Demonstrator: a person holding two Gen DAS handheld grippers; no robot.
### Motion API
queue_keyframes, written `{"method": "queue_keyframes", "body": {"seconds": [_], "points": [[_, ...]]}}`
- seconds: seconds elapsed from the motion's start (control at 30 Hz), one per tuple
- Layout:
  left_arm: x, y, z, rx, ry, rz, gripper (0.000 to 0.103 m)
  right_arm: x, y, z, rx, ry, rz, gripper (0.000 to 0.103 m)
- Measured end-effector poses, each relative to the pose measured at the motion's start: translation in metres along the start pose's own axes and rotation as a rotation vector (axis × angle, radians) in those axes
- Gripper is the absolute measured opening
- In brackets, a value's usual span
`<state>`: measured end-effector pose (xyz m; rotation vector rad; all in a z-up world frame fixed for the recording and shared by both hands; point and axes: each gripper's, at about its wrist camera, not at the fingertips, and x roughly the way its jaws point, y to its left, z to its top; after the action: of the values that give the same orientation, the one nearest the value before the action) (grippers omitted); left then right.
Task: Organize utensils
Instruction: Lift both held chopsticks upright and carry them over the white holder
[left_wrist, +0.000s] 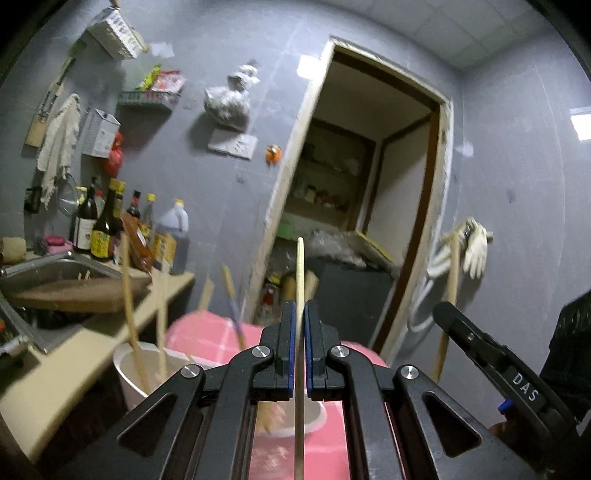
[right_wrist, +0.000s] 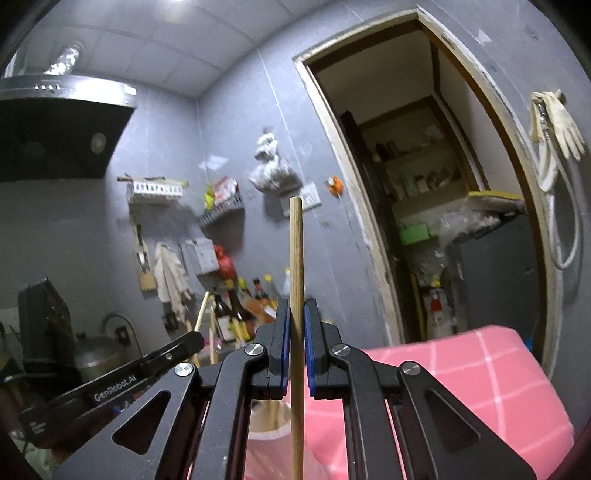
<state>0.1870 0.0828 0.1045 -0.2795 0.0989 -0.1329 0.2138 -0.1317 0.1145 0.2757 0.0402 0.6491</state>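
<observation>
My left gripper (left_wrist: 300, 308) is shut on a thin pale wooden chopstick (left_wrist: 300, 273) that stands upright between the pads. Below and left of it a white cup (left_wrist: 129, 373) holds several wooden chopsticks and utensils (left_wrist: 129, 306), on a pink checked cloth (left_wrist: 207, 339). My right gripper (right_wrist: 296, 306) is shut on a thicker brown wooden chopstick (right_wrist: 296, 251), also upright. The cup's rim (right_wrist: 266, 432) shows under the right gripper. Each gripper shows at the edge of the other's view, the right one (left_wrist: 491, 354) and the left one (right_wrist: 110, 380).
A beige counter (left_wrist: 74, 354) with a steel sink (left_wrist: 44, 273) and several sauce bottles (left_wrist: 107, 221) lies at left. Racks, a cloth and bags hang on the grey wall (left_wrist: 221, 184). An open doorway (left_wrist: 369, 177) leads to a pantry. A range hood (right_wrist: 55, 129) hangs at upper left.
</observation>
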Motion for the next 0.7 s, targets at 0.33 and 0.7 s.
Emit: {"method": "queue_keyframes", "body": {"seconds": [0.33,0.7], "points": [[0.004,0.075,0.051,-0.102,-0.139,0.054,0.003,0.038,0.021,0.012,-0.013,-0.15,0.009,0.005],[0.031,0.104,0.044,-0.109,-0.191,0.107,0.003,0.057,0.014,-0.001,-0.026,-0.235,-0.05,0.005]]}}
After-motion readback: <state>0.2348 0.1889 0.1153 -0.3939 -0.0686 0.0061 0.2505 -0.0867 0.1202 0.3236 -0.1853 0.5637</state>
